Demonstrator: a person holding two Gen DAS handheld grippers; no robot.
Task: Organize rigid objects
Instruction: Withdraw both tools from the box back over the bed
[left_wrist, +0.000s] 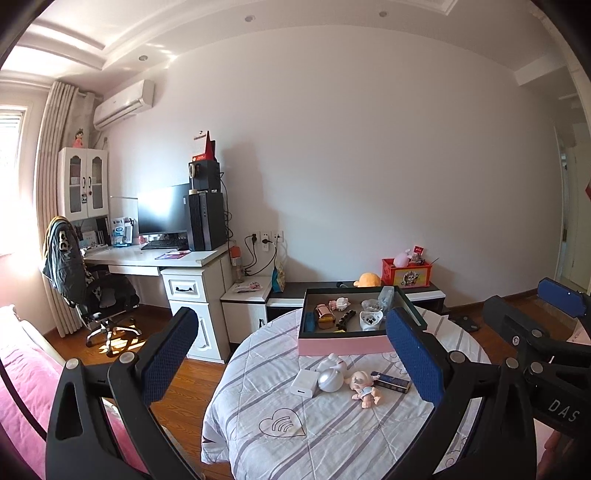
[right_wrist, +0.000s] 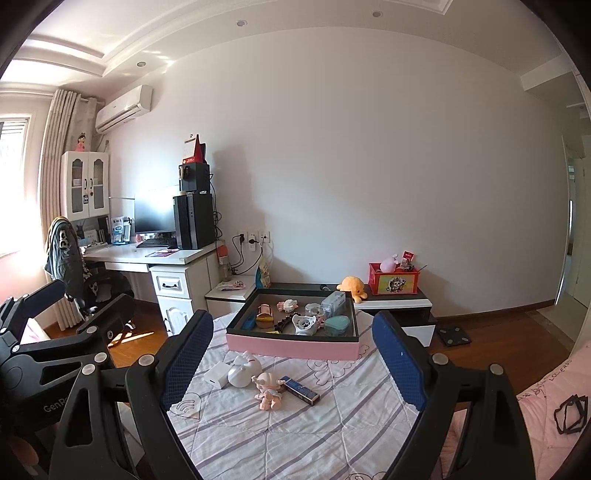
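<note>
A round table with a striped cloth (left_wrist: 325, 424) (right_wrist: 295, 435) holds a pink-sided box (left_wrist: 343, 345) (right_wrist: 291, 347) with several small items inside. In front of the box lie a white charger block (left_wrist: 304, 383) (right_wrist: 217, 373), a white cat-shaped toy (left_wrist: 330, 374) (right_wrist: 243, 369), a small baby doll (left_wrist: 364, 387) (right_wrist: 267, 391) and a dark blue box (left_wrist: 391, 381) (right_wrist: 299, 389). My left gripper (left_wrist: 291, 362) is open and empty above the near side of the table. My right gripper (right_wrist: 291, 362) is open and empty too. It also shows in the left wrist view (left_wrist: 546, 325).
A desk (left_wrist: 155, 258) with monitor, computer tower and chair (left_wrist: 92, 291) stands at the left. A low cabinet (left_wrist: 424, 293) behind the table carries a red box (left_wrist: 406, 275) and an orange plush (left_wrist: 367, 280). Pink bedding (right_wrist: 554, 402) lies at the right.
</note>
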